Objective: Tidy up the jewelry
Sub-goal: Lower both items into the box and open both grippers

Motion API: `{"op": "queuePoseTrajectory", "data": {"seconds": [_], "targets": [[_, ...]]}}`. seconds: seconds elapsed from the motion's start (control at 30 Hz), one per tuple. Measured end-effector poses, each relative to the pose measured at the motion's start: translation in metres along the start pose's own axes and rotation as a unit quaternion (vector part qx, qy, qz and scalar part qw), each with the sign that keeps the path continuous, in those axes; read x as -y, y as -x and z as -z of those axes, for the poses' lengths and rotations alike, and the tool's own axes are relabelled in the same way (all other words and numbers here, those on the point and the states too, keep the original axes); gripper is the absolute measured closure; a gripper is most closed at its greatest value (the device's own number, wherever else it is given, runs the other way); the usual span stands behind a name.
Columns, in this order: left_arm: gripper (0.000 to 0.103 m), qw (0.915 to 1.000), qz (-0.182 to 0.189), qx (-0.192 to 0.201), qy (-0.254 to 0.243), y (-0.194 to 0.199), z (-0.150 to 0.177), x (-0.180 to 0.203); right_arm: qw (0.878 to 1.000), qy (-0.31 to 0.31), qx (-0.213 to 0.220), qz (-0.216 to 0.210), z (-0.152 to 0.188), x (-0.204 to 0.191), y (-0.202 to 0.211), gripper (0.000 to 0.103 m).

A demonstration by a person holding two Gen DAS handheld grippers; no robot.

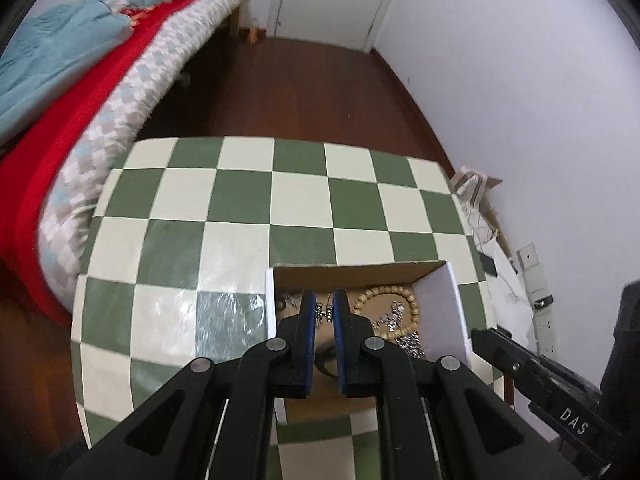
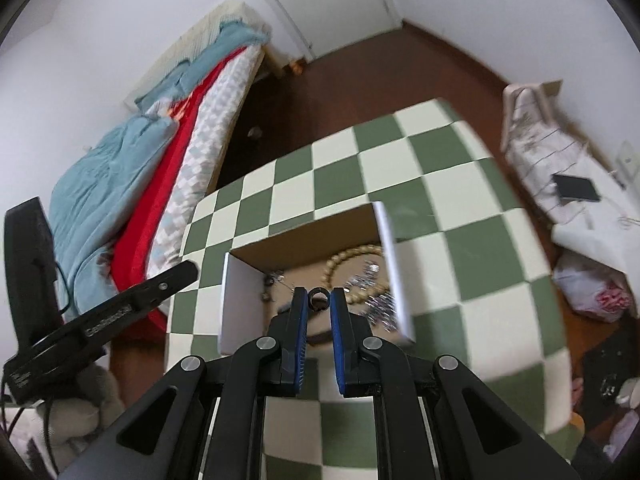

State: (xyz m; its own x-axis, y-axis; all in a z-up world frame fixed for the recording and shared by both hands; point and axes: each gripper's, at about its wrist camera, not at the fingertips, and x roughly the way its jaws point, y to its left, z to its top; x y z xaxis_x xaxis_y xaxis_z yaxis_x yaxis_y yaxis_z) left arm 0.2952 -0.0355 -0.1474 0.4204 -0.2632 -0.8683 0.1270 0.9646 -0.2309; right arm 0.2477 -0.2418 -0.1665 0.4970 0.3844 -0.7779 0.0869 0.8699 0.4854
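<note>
Both views look down on a green-and-cream chequered bench point(image 1: 248, 200) carrying an open cardboard box point(image 1: 360, 270) with white side walls; the box sits low and centre in each frame, and the jewelry lies on its floor.

In the left wrist view, the left gripper point(image 1: 324, 312) hangs over the box with its jaws drawn close around a small silver chain piece point(image 1: 323, 313); the piece sits between the blue pads, and the jaws appear clenched on it, though actual contact is hard to confirm. A beaded bracelet point(image 1: 386, 294) of pale wooden beads lies just right of it, and a sparkly silver tangle point(image 1: 390, 320) rests inside and below the bead loop.

In the right wrist view, the right gripper point(image 2: 319, 300) holds a small dark ring point(image 2: 319, 299) pinched at the jaw tips, above the box interior; the beaded bracelet point(image 2: 344, 262) and the silver tangle point(image 2: 372, 292) show beyond and to the right of it. The left gripper's body crosses the lower left of this frame.

The step in hand looks like lifting single pieces out of the mixed pile; sorting is barely begun, since most pieces remain heaped together. The next move likely calls for raising each piece straight up so that no chain drags its neighbours, then setting the pieces down well apart.
</note>
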Motion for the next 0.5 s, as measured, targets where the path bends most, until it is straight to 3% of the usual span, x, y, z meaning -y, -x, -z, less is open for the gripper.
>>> {"op": "queuePoseTrajectory", "data": {"seconds": [0.17, 0.23, 0.27, 0.3, 0.33, 0.37, 0.43, 0.47, 0.5], "targets": [[0.093, 0.9993, 0.006, -0.033, 0.013, -0.015, -0.013, -0.004, 0.998, -0.029, -0.050, -0.019, -0.027, 0.005, -0.033, 0.090], [0.085, 0.9994, -0.002, -0.032, 0.012, -0.015, -0.017, -0.004, 0.997, -0.036, -0.067, -0.019, -0.034, 0.008, -0.040, 0.089], [0.065, 0.9994, -0.013, -0.031, 0.012, -0.014, -0.018, -0.004, 0.997, -0.036, -0.072, -0.016, -0.036, 0.008, -0.042, 0.086], [0.040, 0.9994, -0.018, -0.028, 0.013, -0.013, -0.019, -0.005, 0.997, -0.035, -0.073, -0.010, -0.038, 0.009, -0.042, 0.070], [0.032, 0.9996, -0.019, -0.016, 0.015, -0.008, -0.020, -0.006, 0.997, -0.035, -0.073, -0.012, -0.039, 0.009, -0.041, 0.052], [0.027, 0.9996, -0.024, -0.008, 0.015, -0.005, -0.020, -0.007, 0.997, -0.033, -0.073, -0.009, -0.039, 0.009, -0.040, 0.047], [0.026, 0.9992, -0.038, 0.004, 0.013, 0.001, -0.019, -0.009, 0.997, -0.019, -0.068, 0.016, -0.040, 0.007, -0.035, 0.042], [0.020, 0.9985, -0.053, 0.008, 0.009, 0.004, -0.017, -0.010, 0.997, -0.019, -0.067, 0.024, -0.039, 0.007, -0.032, 0.041], [0.007, 0.9979, -0.064, 0.011, 0.006, 0.006, -0.017, -0.010, 0.997, -0.015, -0.067, 0.039, -0.039, 0.007, -0.030, 0.032]]}}
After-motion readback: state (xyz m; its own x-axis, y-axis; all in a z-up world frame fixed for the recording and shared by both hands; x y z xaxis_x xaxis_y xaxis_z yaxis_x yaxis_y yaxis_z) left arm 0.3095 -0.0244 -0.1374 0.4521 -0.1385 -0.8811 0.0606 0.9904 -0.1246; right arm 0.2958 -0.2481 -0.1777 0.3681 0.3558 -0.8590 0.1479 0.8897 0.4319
